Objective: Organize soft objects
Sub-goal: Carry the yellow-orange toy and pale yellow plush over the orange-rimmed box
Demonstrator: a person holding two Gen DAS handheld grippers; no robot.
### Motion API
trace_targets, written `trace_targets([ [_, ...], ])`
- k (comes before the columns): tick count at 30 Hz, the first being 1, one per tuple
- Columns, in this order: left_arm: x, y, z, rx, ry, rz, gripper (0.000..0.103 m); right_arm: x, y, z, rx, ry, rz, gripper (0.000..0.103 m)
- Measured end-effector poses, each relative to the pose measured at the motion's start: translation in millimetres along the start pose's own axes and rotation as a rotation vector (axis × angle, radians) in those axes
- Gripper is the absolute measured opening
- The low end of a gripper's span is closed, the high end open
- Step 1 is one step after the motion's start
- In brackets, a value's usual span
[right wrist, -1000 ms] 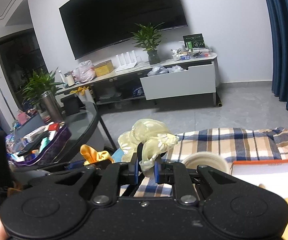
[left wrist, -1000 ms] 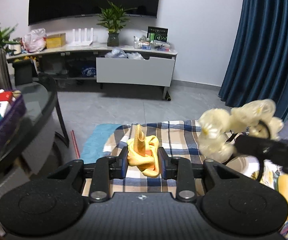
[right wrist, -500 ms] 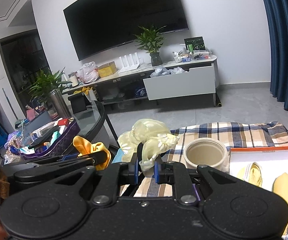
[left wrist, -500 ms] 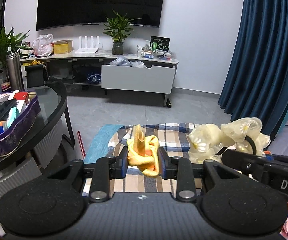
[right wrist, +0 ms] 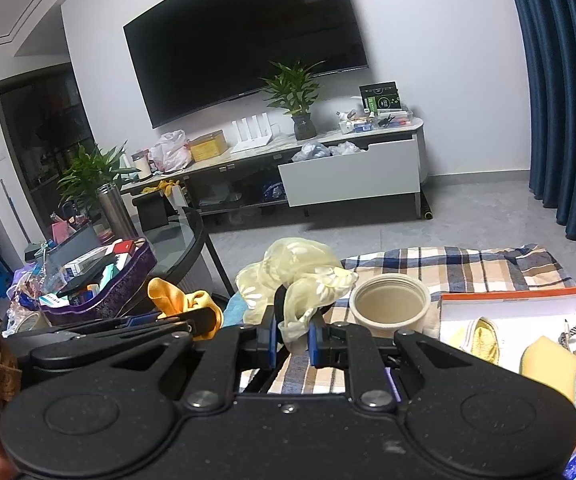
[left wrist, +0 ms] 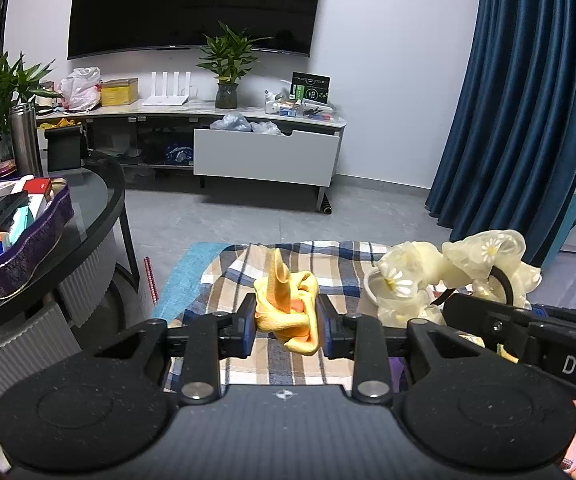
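My left gripper [left wrist: 286, 322] is shut on a crumpled yellow cloth [left wrist: 288, 304], held above the plaid blanket [left wrist: 335, 260]. My right gripper [right wrist: 291, 334] is shut on a pale sheer scrunchie with daisy print [right wrist: 299, 272]; in the left wrist view that scrunchie [left wrist: 447, 276] hangs to the right of the yellow cloth. The yellow cloth [right wrist: 180, 300] shows at the left in the right wrist view. An open cream jar [right wrist: 389, 306] stands on the blanket just beyond the scrunchie. An orange-rimmed white box [right wrist: 527, 308] with soft items lies at the right.
A dark glass round table [left wrist: 88, 208] stands at the left with a purple tray [left wrist: 28, 248] of clutter. A TV cabinet [left wrist: 264, 152] with an open drawer lines the far wall. Blue curtains [left wrist: 527, 100] hang at the right. Grey floor lies between.
Both grippers have pulled back and slightly up with their loads; more of the round table, the jar and the orange box has come into view. Both grips are unchanged.
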State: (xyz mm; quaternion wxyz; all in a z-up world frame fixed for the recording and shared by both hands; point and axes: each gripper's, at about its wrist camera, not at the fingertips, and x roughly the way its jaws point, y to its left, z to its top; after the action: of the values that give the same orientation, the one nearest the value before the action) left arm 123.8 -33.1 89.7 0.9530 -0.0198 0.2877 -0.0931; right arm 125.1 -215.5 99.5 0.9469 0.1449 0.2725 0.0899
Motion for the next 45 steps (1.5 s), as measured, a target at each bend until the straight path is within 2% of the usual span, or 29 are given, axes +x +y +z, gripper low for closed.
trace_targets([
  [45,6.6,-45.2,-5.2,0.074,0.015,-0.109,0.032,-25.5,-56.0,3.7,0.076,-0.05,-0.122,0.018],
])
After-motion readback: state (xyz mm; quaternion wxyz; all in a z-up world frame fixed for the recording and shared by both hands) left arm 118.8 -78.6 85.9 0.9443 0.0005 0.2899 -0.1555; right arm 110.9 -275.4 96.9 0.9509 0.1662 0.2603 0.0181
